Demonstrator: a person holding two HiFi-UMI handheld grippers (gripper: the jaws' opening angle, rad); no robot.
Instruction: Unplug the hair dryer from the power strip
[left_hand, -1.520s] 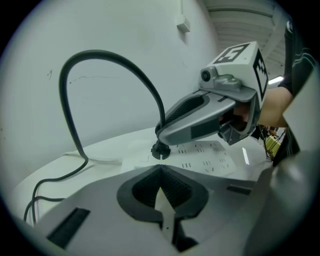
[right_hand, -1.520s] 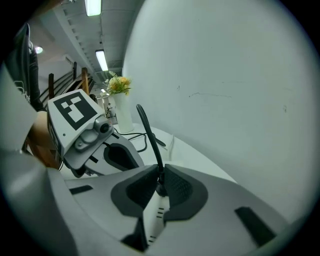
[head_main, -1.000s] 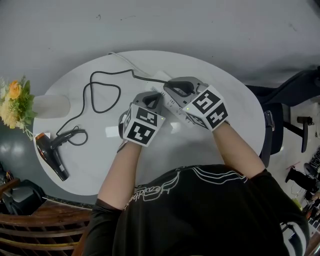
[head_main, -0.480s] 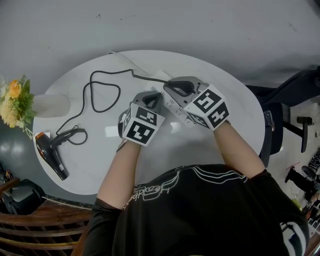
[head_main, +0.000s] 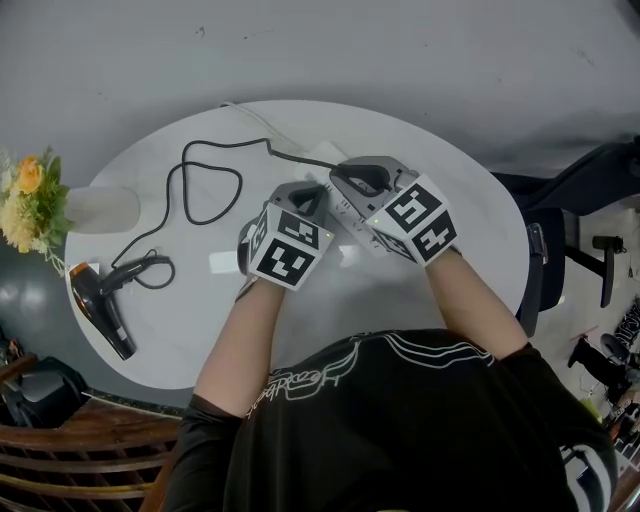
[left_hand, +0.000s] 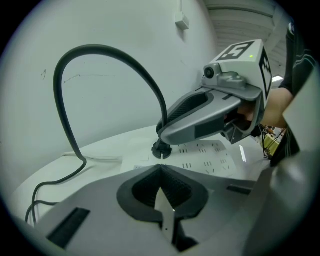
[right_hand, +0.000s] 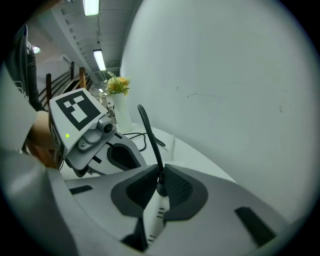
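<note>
Bare tabletop (head_main: 480, 210) at right; looped cord (left_hand: 107, 48), vase (head_main: 100, 210) and hair dryer (head_main: 100, 305) leftward.

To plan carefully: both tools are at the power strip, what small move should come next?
Probably the right tool should pull the plug straight out: it is shut on the plug, which sits in the power strip, and the left tool clamps the strip's edge.

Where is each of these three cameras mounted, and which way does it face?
Head view: on the person's head, looking steeply down at the table; forearms, black shirt, left gripper and right gripper show.
Left gripper view: on the left gripper, looking along its jaws, shut on the power strip, toward the right gripper.
Right gripper view: on the right gripper, looking along its jaws, shut on the plug, toward the vase.
Both gripper views share the cord and the other gripper.
</note>
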